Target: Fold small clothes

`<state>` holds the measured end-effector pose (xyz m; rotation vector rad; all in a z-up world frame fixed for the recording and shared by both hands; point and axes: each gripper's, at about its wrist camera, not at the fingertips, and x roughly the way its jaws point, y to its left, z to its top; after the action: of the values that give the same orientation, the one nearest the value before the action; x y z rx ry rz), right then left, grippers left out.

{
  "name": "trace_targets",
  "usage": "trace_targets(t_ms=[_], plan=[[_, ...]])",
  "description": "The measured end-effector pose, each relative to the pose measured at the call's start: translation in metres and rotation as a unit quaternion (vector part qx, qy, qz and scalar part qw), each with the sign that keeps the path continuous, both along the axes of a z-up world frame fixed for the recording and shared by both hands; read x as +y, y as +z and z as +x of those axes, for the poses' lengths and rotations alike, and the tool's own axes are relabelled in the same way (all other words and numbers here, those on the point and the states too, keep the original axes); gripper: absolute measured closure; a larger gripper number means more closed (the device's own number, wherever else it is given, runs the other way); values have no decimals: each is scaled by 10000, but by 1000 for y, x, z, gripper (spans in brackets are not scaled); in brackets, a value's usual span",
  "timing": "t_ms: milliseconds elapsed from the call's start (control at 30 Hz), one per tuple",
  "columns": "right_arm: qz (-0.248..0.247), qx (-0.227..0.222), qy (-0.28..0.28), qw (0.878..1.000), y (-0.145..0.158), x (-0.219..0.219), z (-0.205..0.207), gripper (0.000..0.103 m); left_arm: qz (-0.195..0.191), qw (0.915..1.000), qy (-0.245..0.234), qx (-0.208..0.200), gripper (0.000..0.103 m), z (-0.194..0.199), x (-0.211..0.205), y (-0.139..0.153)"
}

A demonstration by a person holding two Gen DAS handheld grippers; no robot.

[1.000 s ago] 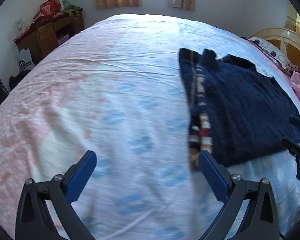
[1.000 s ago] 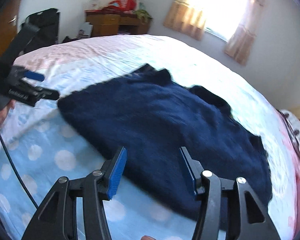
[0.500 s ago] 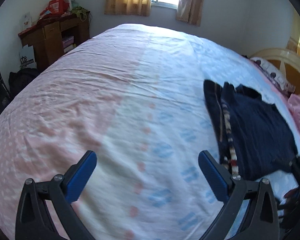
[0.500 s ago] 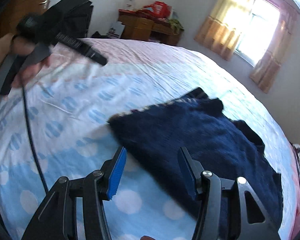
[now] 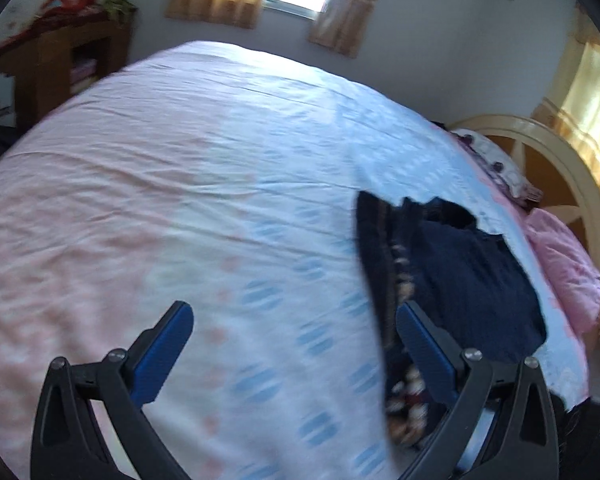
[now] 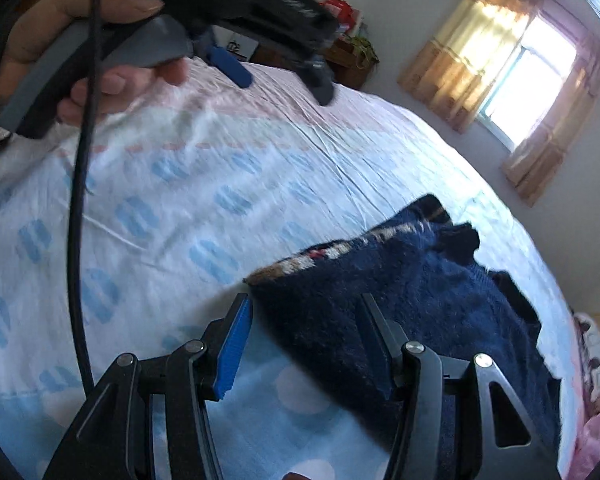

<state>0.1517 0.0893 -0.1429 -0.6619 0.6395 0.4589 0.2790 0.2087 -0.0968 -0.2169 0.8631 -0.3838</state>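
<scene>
A dark navy knitted sweater point(image 5: 472, 280) with a patterned brown, white and red band along one edge lies folded on the bed. In the right wrist view the sweater point(image 6: 420, 300) lies just ahead of my right gripper point(image 6: 304, 320), which is open and empty above its near corner. My left gripper point(image 5: 294, 320) is open and empty, held above the bedsheet left of the sweater. It also shows in the right wrist view point(image 6: 284, 80), raised in a hand at the upper left.
The bed point(image 5: 180, 160) has a pink and blue patterned sheet. A wooden desk point(image 5: 60, 64) with clutter stands by the far wall. A cream headboard point(image 5: 560, 160) and pink bedding point(image 5: 564, 264) lie at the right. A black cable point(image 6: 80, 200) hangs from the left gripper.
Both grippers have pulled back and up from the sweater. The left gripper has risen high in the right wrist view. The sweater stays on the bed.
</scene>
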Motion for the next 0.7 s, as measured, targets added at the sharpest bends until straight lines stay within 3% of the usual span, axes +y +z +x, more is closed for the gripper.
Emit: trace_targets(t_ms=[33,133,333,700], plan=[[48,42,-75,10000,0,-3,3,58,-100,9998,-147,46,0,8,-10,-1],[212,251,-204,9993,0,-11,12,66,-156,9985,-509,83,0,27,-42,-6],[262,301,-271,9988,-7,-16,14,66,-3,9949,-991,184,0,65,-88,-24],[327,285,-281,9987,-12,-17,14,66,22,9917,-1228,380,3,103,-131,-50]])
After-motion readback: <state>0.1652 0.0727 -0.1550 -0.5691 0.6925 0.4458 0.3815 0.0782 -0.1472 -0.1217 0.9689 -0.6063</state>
